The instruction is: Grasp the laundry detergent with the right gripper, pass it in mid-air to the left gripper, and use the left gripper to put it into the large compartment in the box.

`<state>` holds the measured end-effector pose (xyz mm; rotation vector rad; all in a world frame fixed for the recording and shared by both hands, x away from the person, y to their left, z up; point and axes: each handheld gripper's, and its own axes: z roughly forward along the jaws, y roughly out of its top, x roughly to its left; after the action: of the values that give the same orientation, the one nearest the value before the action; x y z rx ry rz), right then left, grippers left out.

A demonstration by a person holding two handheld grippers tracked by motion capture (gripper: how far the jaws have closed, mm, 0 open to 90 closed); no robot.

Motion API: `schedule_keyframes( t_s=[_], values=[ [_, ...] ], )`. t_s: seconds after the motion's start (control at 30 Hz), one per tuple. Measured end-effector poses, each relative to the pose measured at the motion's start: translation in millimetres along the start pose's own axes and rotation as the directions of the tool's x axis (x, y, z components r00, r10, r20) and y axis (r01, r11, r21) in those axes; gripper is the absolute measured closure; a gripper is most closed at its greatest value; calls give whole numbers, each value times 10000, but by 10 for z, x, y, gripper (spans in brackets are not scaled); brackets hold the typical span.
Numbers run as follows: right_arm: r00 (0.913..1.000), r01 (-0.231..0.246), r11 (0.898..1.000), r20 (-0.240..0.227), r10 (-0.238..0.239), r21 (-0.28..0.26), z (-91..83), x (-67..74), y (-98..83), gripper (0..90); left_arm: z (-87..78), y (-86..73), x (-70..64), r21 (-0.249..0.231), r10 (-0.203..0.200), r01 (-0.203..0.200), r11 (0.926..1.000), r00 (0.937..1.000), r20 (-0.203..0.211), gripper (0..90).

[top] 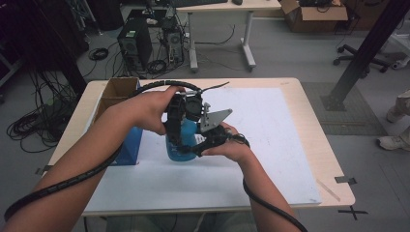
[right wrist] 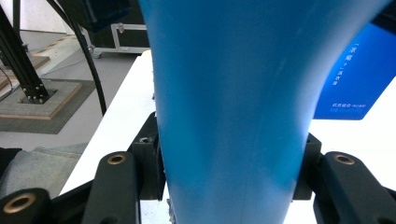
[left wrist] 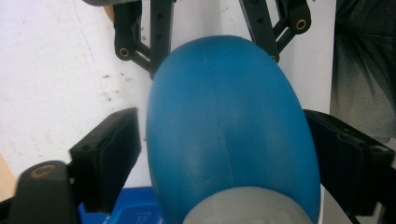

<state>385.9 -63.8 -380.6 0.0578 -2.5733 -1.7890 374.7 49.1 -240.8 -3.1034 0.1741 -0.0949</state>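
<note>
A blue plastic bottle point(top: 180, 144) stands on the white mat near the table's middle. My right gripper point(top: 189, 149) comes in from the right, low on the bottle. In the right gripper view its pads point(right wrist: 150, 172) press both sides of the bottle point(right wrist: 233, 70), so the right gripper point(right wrist: 229, 170) is shut on it. My left gripper point(top: 185, 116) reaches down over the bottle's top. In the left gripper view the bottle point(left wrist: 224, 116) lies between the jaws, with a grey collar point(left wrist: 243, 207) nearest the camera. A thin gap shows beside one pad point(left wrist: 114, 154), so the left gripper point(left wrist: 224, 158) is open.
A blue box point(top: 128, 145) with white lettering point(right wrist: 355, 88) lies just left of the bottle. An open cardboard box point(top: 117, 91) sits at the table's back left. The white mat point(top: 270, 145) stretches right. Computer towers point(top: 135, 43) and a desk stand on the floor beyond.
</note>
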Motion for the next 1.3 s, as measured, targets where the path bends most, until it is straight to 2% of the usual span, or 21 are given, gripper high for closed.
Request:
schedule_keyframes(
  t_s=[0.2,0.4,0.53,0.6,0.9,1.1,1.3],
  values=[
    [10000,25,10000,1,-25,-32,5,1,14,455,-10,-12,-13,105,-48,48,9999,10000,-6,200],
    [10000,20,10000,-31,-20,-54,18,1,22,455,-18,-30,-23,281,107,-104,9996,9999,-120,265],
    [10000,-3,10000,-11,3,-59,14,4,25,455,-20,-37,-25,223,77,-73,9997,9998,-157,302],
    [10000,-15,10000,-21,14,-77,8,3,30,455,-25,-33,-22,132,55,-55,9999,10000,0,343],
    [10000,41,9999,24,-41,-96,-1,-3,33,455,-26,-8,-23,310,-85,88,9995,9999,-107,357],
    [10000,70,10000,21,-70,-32,14,19,29,445,-13,31,-70,691,-484,500,9964,9985,-238,367],
    [10000,92,9992,29,-91,-388,25,27,6,430,-43,57,-94,799,-386,413,9959,9987,-344,371]
  ],
)
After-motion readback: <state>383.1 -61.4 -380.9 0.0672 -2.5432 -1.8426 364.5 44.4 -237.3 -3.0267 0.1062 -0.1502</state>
